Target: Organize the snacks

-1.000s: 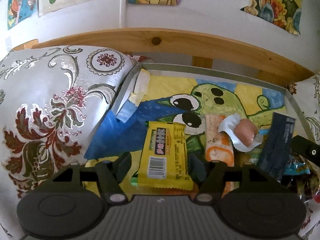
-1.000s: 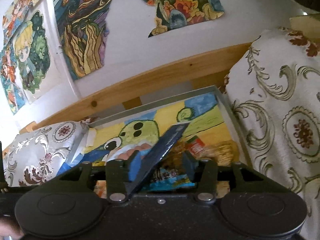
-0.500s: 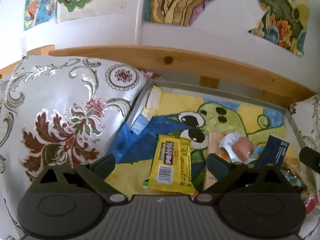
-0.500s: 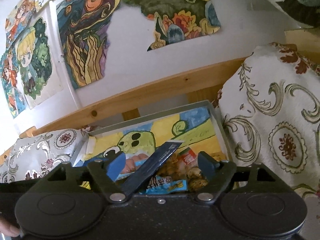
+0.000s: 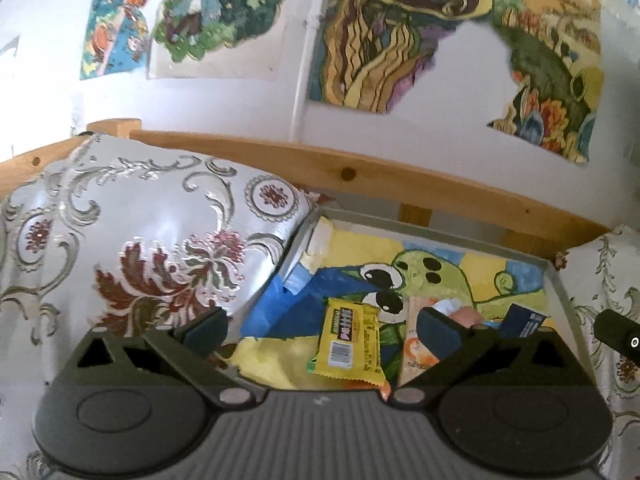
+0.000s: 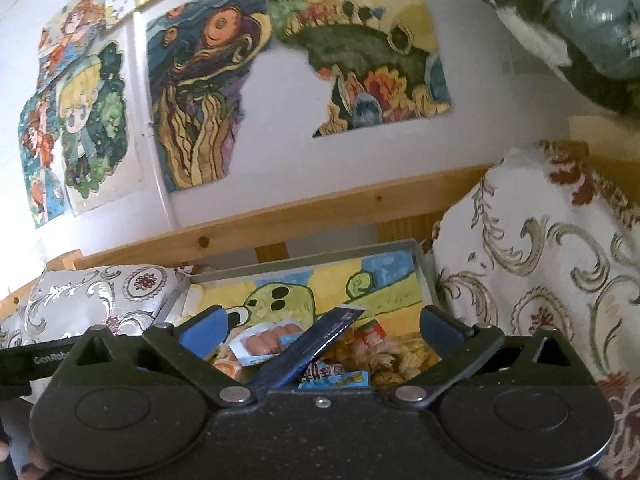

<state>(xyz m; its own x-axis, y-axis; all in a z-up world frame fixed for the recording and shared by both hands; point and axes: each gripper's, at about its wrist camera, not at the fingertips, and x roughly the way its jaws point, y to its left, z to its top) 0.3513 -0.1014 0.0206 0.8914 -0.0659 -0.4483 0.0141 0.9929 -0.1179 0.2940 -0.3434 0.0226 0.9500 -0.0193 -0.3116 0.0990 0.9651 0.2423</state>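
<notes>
Left wrist view is showing me the grey-rimmed shallow tray (image 5: 562,292) lined with a painted cartoon sheet, sitting between two floral brocade cushions (image 5: 140,248). At six o'clock my left gripper (image 5: 320,334) is hovering, jaws spread wide, nothing between them. A yellow rectangular snack wrapper (image 5: 350,344) is lying flat in the tray. My right gripper (image 6: 322,330) is gaping too, above a dark blue flat packet (image 6: 316,344) leaning tilted at twelve o'clock.

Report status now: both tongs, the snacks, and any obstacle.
Left tongs open, empty. Right tongs open, empty. Snacks in tray: yellow bar, dark packet propped on the pile. Cushions crowd both sides.
</notes>
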